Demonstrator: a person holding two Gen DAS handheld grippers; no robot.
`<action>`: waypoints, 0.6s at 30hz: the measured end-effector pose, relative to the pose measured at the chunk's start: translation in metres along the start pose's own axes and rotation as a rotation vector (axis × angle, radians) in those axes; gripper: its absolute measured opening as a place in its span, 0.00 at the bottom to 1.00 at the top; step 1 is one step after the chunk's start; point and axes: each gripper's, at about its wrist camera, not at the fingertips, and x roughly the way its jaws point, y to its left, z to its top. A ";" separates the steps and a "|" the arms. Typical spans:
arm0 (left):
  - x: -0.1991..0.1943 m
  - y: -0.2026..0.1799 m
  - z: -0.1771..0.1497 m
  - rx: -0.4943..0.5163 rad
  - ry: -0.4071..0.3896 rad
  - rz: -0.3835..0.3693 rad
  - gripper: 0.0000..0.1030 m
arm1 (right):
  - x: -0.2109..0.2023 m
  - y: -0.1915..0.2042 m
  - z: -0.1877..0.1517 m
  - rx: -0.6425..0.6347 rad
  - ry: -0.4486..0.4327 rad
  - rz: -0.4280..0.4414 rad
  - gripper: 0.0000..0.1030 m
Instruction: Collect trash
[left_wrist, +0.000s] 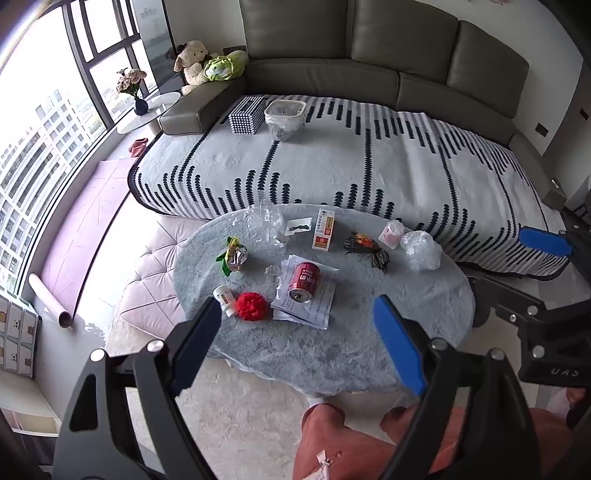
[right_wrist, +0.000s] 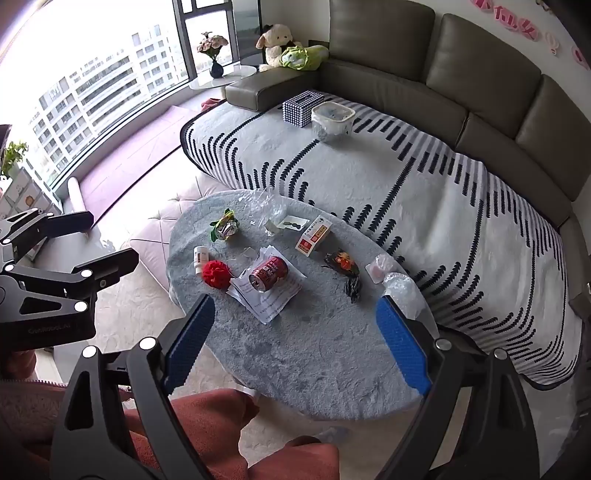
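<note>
Trash lies on a round grey fluffy table (left_wrist: 332, 350) (right_wrist: 314, 354): a red can (left_wrist: 303, 282) (right_wrist: 268, 274) on papers (left_wrist: 314, 306) (right_wrist: 269, 299), a red pompom (left_wrist: 252, 305) (right_wrist: 216, 273), a small white bottle (left_wrist: 226, 299) (right_wrist: 199, 258), a green-and-silver wrapper (left_wrist: 232, 255) (right_wrist: 224, 226), clear plastic (left_wrist: 266, 221) (right_wrist: 267, 210), an orange-and-white box (left_wrist: 324, 234) (right_wrist: 314, 233), a dark wrapper (left_wrist: 365, 248) (right_wrist: 345, 266) and a crumpled clear bag (left_wrist: 421, 249) (right_wrist: 400, 291). My left gripper (left_wrist: 297, 314) and right gripper (right_wrist: 295, 314) hover open and empty above the table's near side.
A small bin lined with a clear bag (left_wrist: 285, 118) (right_wrist: 332, 122) stands on the striped blanket on the sofa, next to a checkered tissue box (left_wrist: 246, 115) (right_wrist: 303, 107). A pink ottoman (left_wrist: 151, 288) (right_wrist: 159, 236) sits left of the table. The person's knees (left_wrist: 351, 443) are below.
</note>
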 end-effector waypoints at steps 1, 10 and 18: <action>0.000 0.000 0.000 0.000 0.000 0.001 0.82 | 0.000 0.000 0.000 0.001 0.005 0.000 0.83; 0.000 0.000 0.000 -0.003 0.001 -0.006 0.82 | 0.000 0.002 0.001 0.003 0.000 -0.008 0.83; 0.000 -0.001 0.000 -0.002 -0.001 -0.009 0.82 | 0.000 -0.001 -0.001 0.005 -0.002 -0.007 0.83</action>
